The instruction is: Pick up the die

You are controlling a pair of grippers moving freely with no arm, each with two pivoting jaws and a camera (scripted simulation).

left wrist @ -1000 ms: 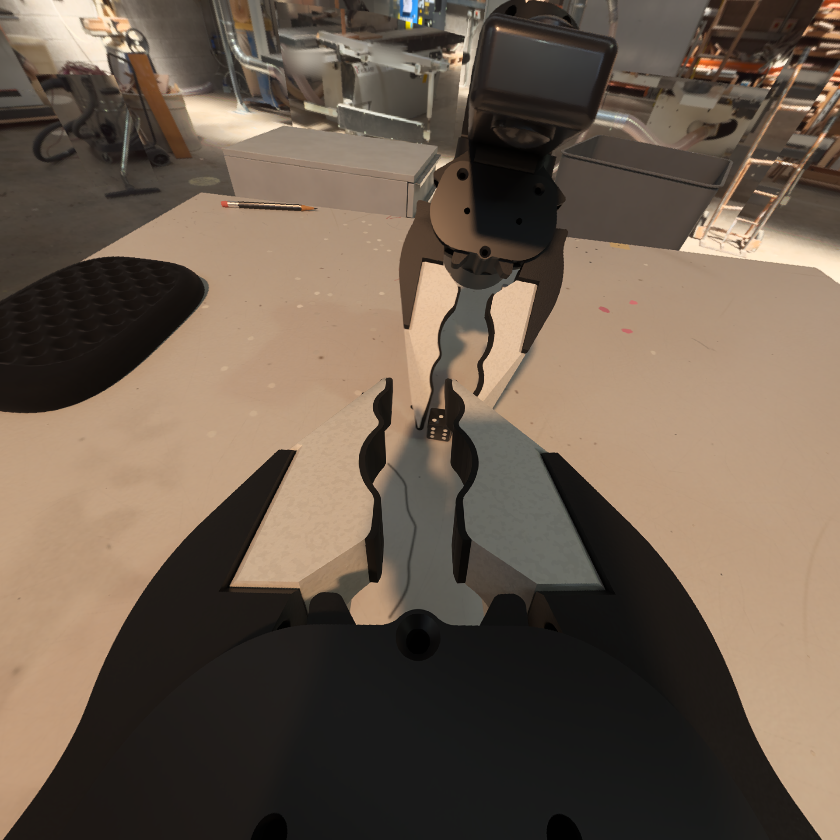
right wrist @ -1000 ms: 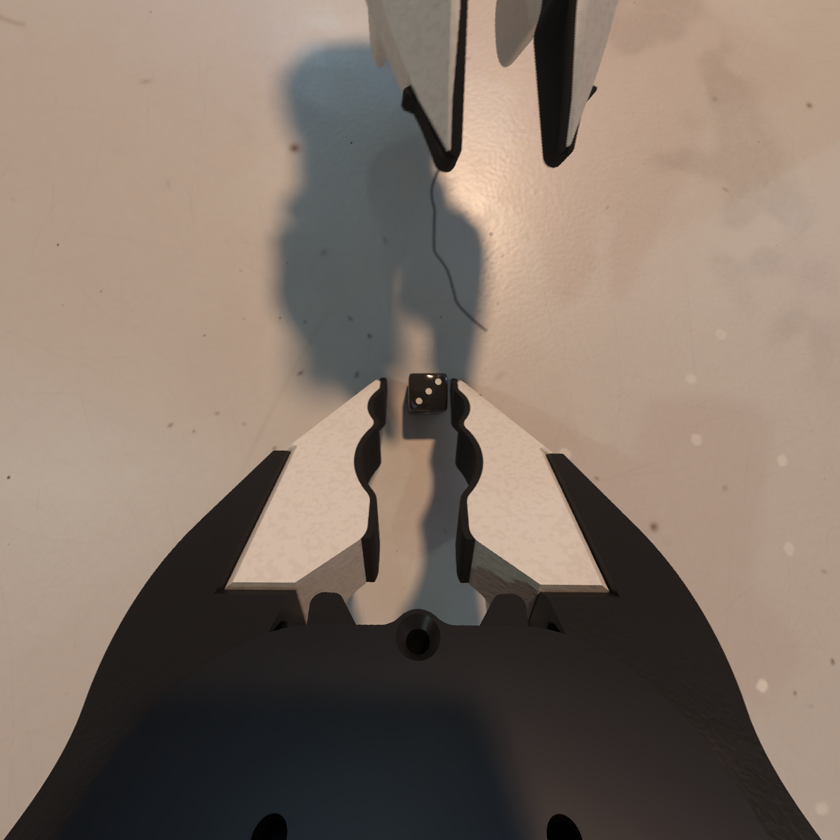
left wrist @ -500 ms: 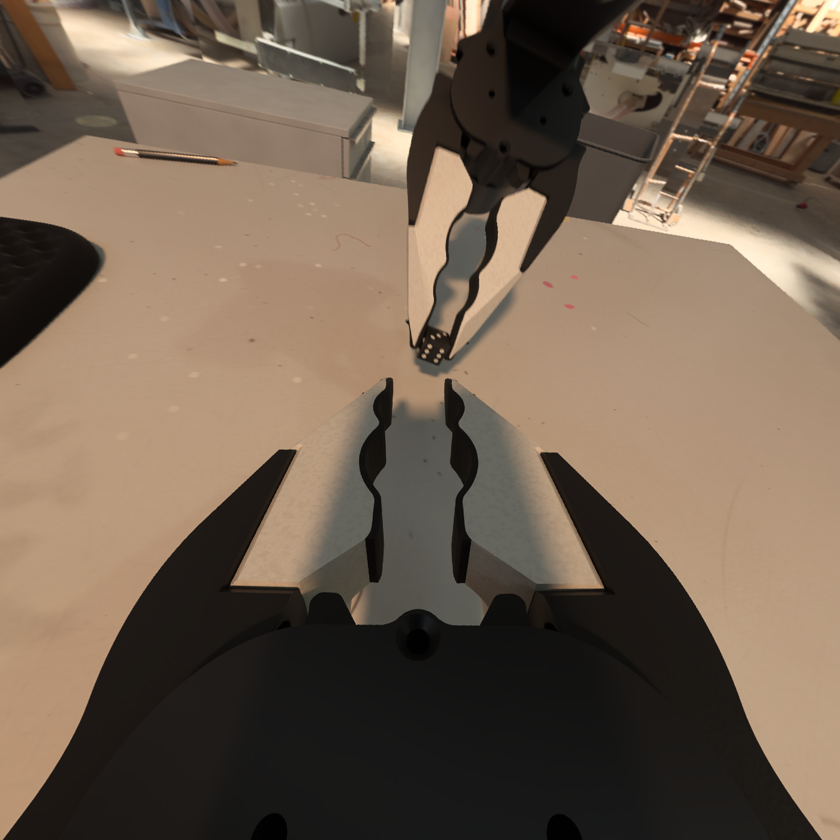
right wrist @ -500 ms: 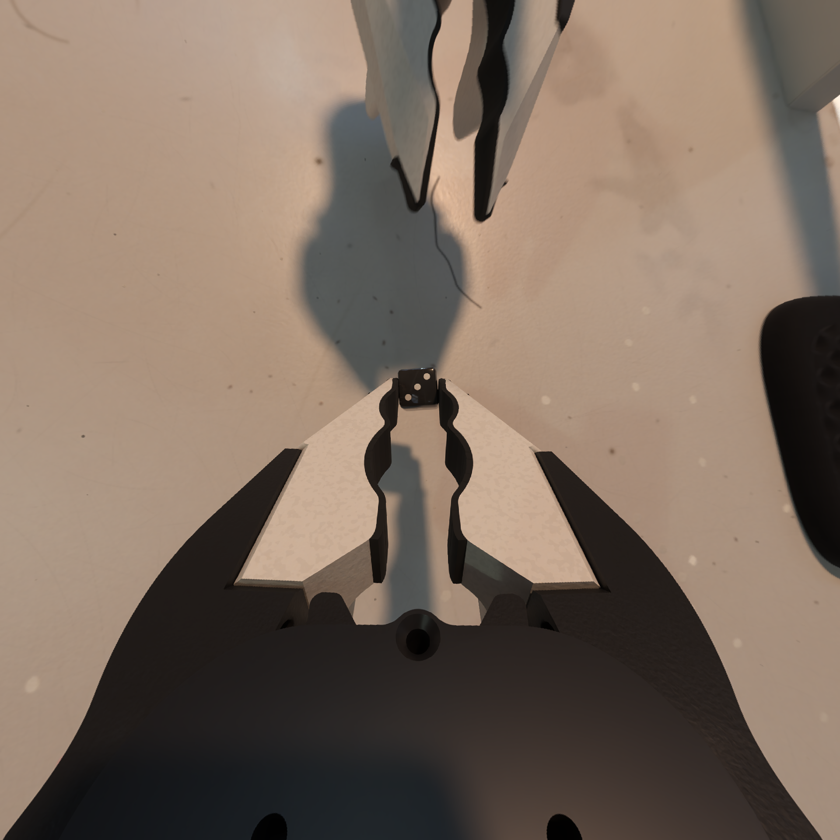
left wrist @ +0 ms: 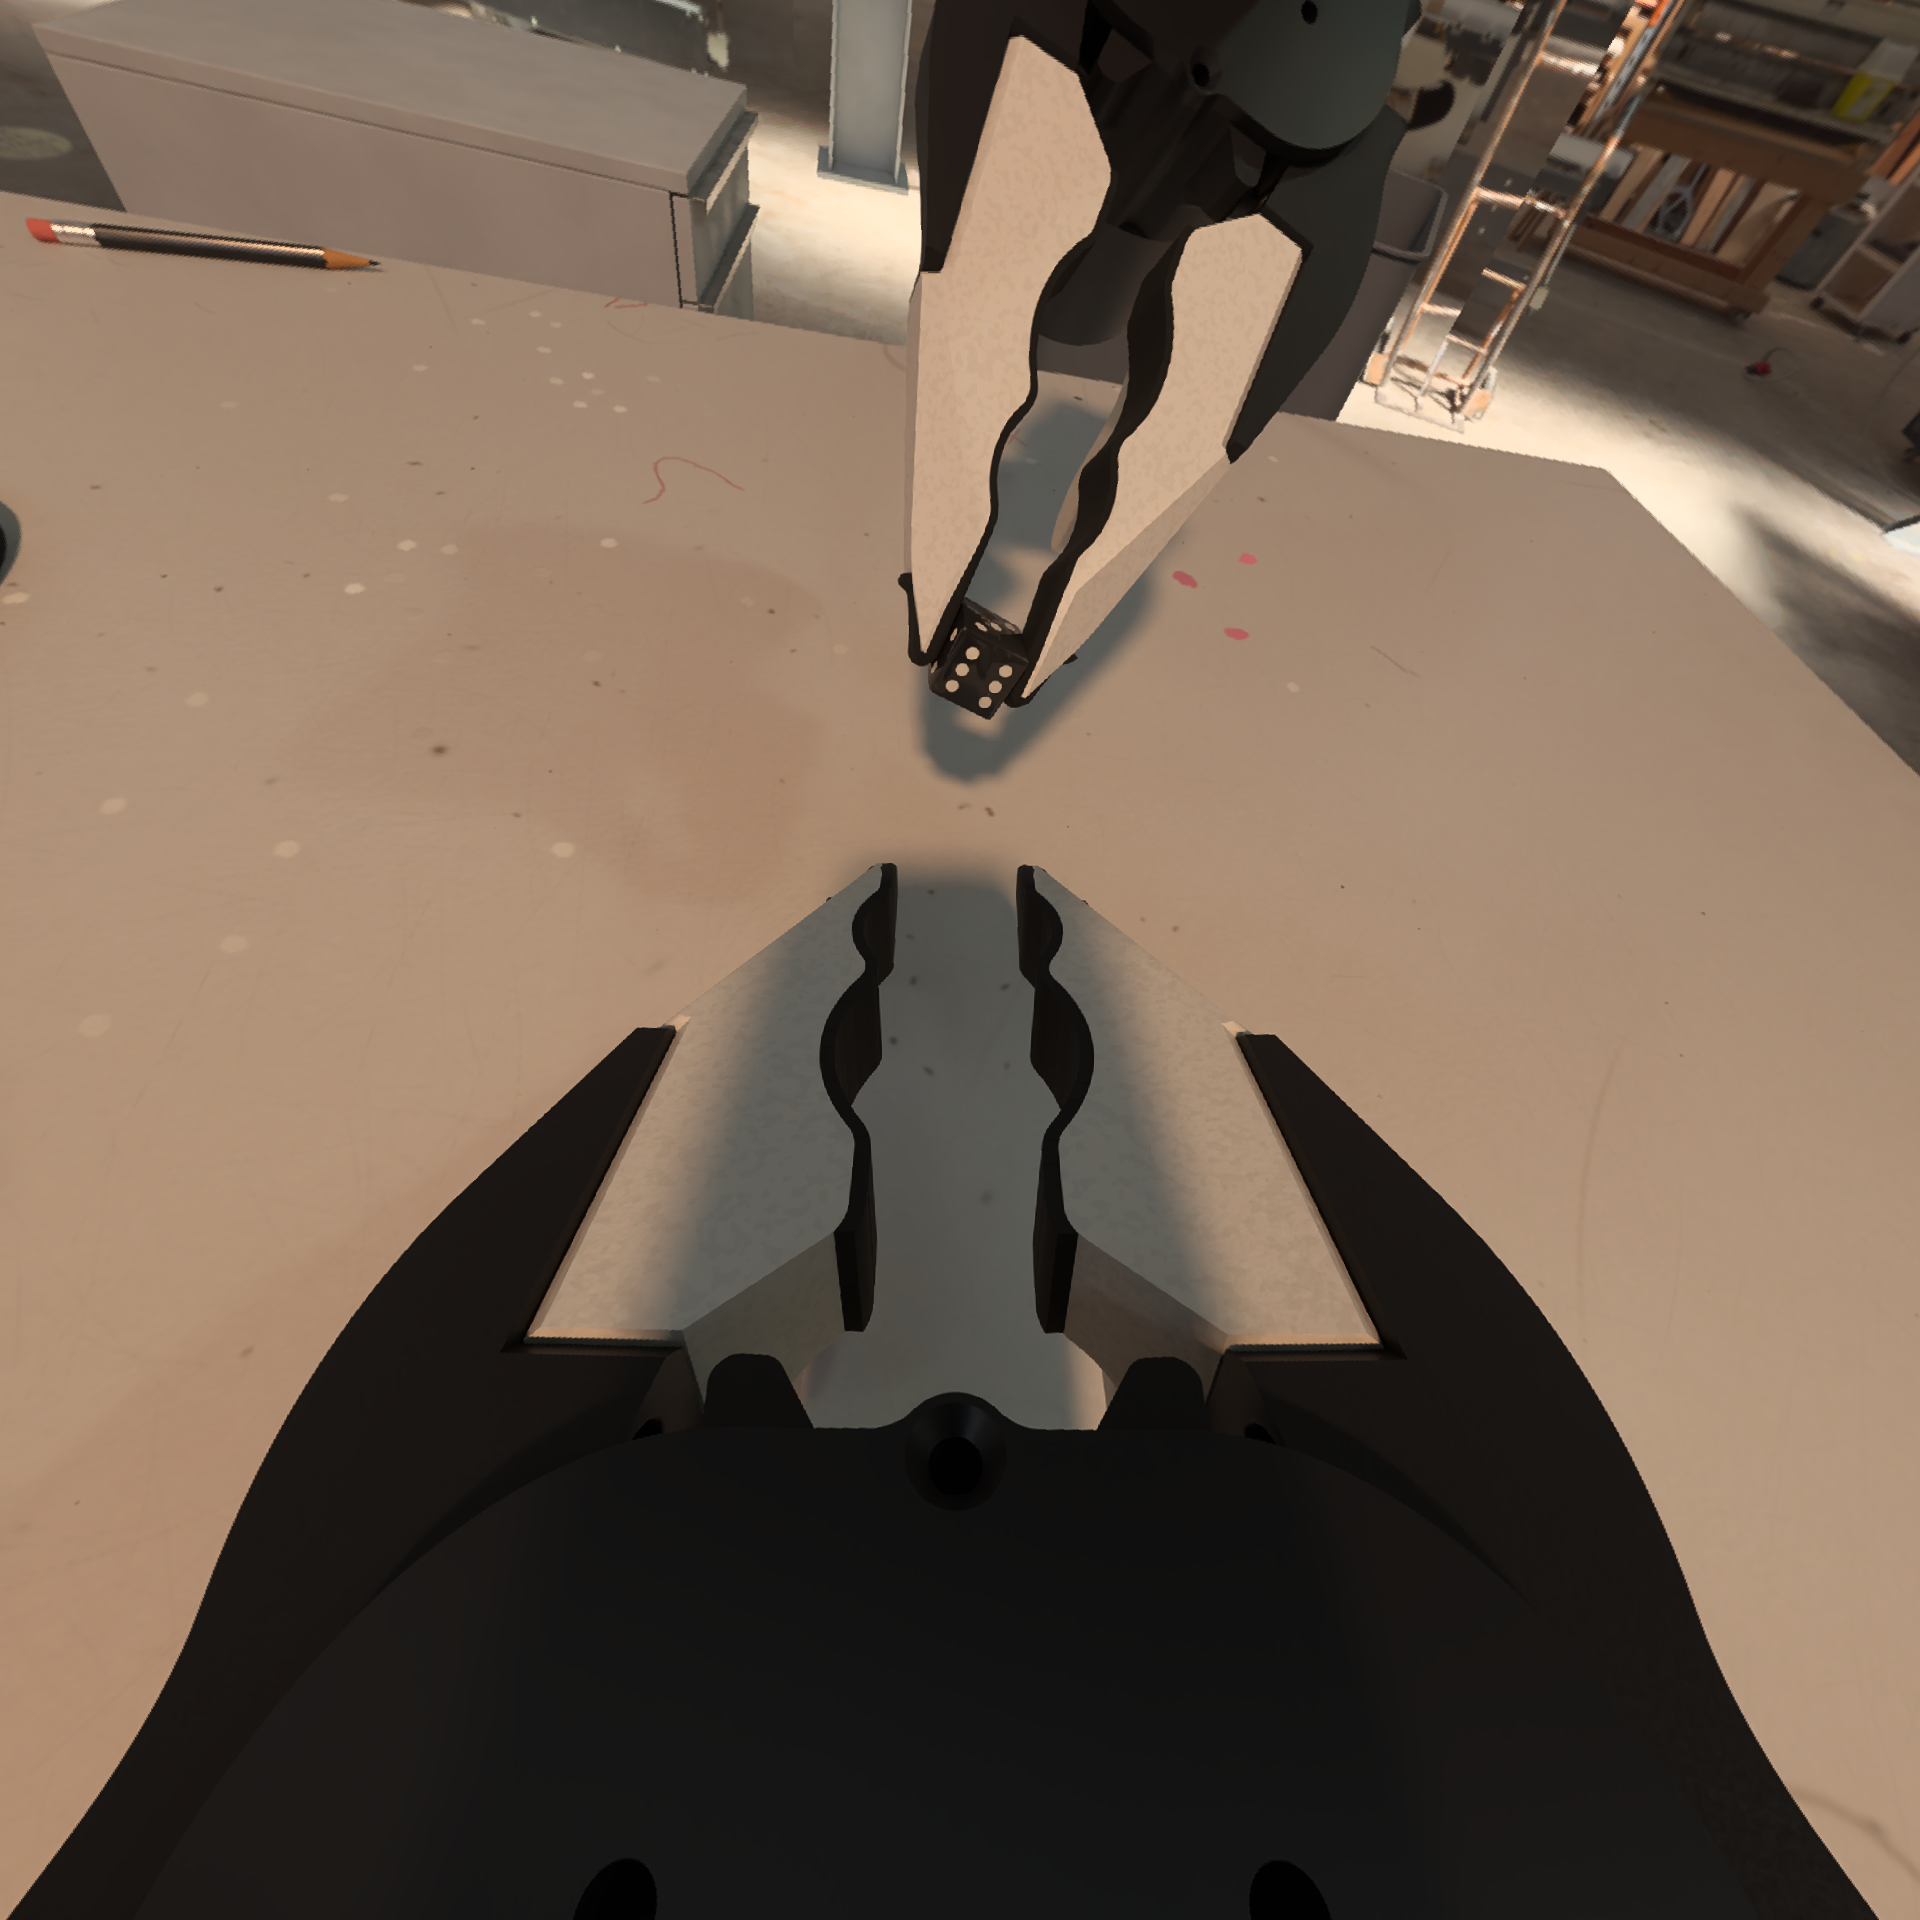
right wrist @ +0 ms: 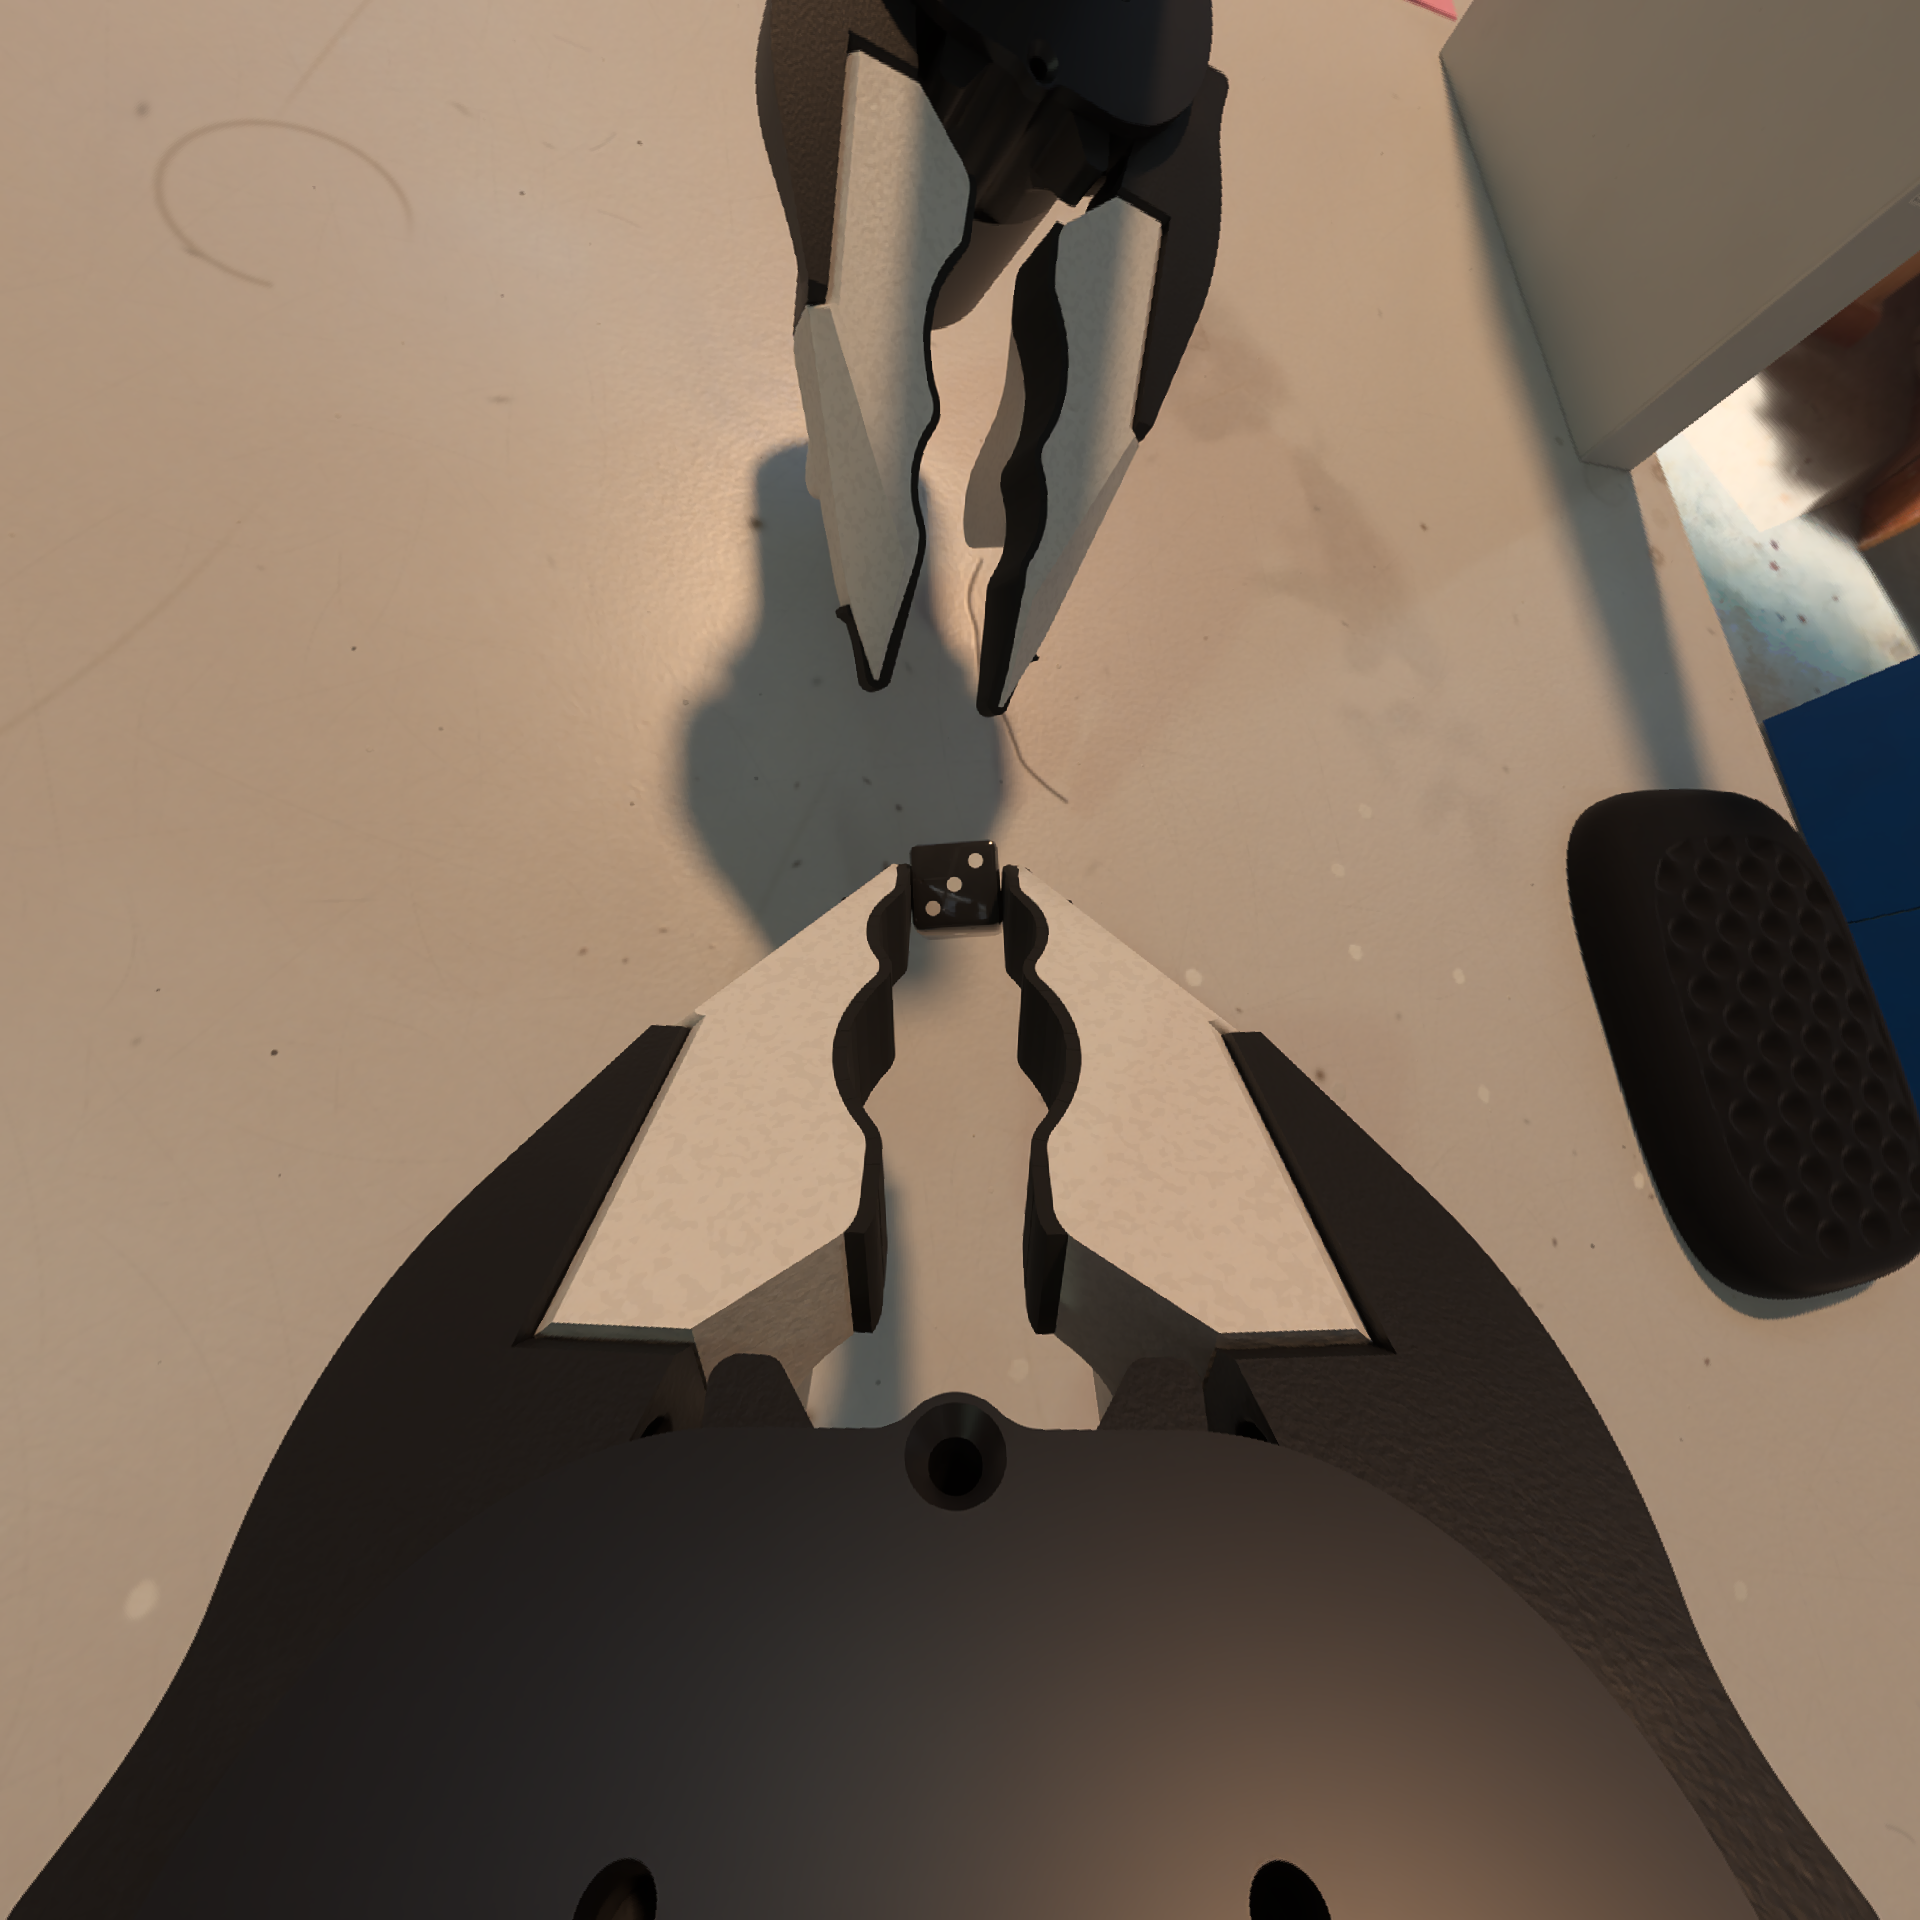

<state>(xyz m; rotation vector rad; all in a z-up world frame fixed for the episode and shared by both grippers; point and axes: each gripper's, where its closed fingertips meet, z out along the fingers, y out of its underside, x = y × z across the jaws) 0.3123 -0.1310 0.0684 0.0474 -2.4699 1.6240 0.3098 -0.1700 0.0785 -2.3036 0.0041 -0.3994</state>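
Die (right wrist: 954,885) pinched in right gripper (right wrist: 954,896) tips, clear of table (left wrist: 312,727) (shadow beneath); left gripper (left wrist: 954,883) parted, empty; only 1 carry-off possibly left.

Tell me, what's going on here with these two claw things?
The right hand-held gripper has pinched a small black die between its fingertips and holds it just above the table, its shadow falling underneath. The left hand-held gripper hovers opposite, open and holding nothing. A pencil and a black pad lie untouched off to the sides.
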